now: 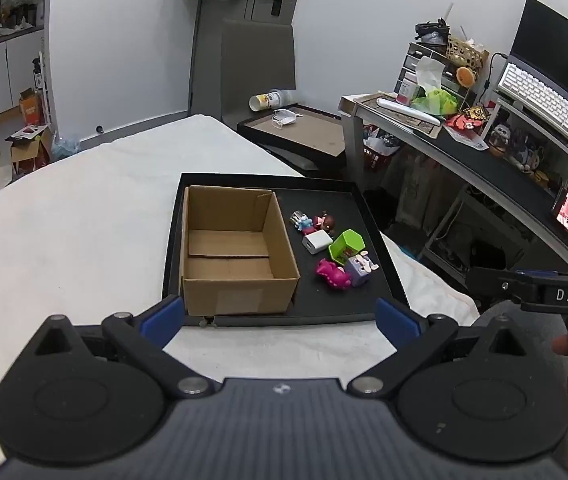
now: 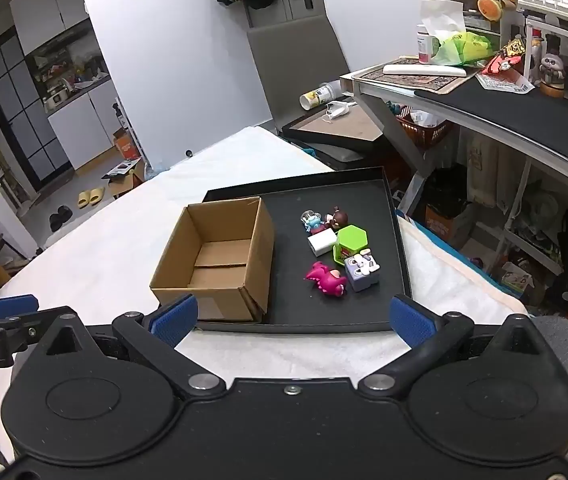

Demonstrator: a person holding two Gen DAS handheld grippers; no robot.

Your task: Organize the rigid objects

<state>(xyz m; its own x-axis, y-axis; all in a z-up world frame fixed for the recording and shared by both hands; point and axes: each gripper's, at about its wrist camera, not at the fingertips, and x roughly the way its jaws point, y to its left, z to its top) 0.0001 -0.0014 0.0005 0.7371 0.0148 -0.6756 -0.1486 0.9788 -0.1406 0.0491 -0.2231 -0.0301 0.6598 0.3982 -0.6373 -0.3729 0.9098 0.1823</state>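
- A shallow black rectangular tray (image 1: 380, 240) lies on the white-covered surface (image 1: 63, 220).
- An open brown cardboard box (image 1: 235, 256) fills the tray's left half.
- Small plastic toys, among them a pink dinosaur (image 2: 326, 278), cluster to the box's right.
- My left gripper (image 1: 279, 316) and my right gripper (image 2: 294, 318) hover released, grasping nothing.

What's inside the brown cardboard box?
Nothing shows inside the cardboard box: only its bare bottom flaps. The near wall hides a strip of floor. The toys, like the pink dinosaur, lie beside it on the black tray.
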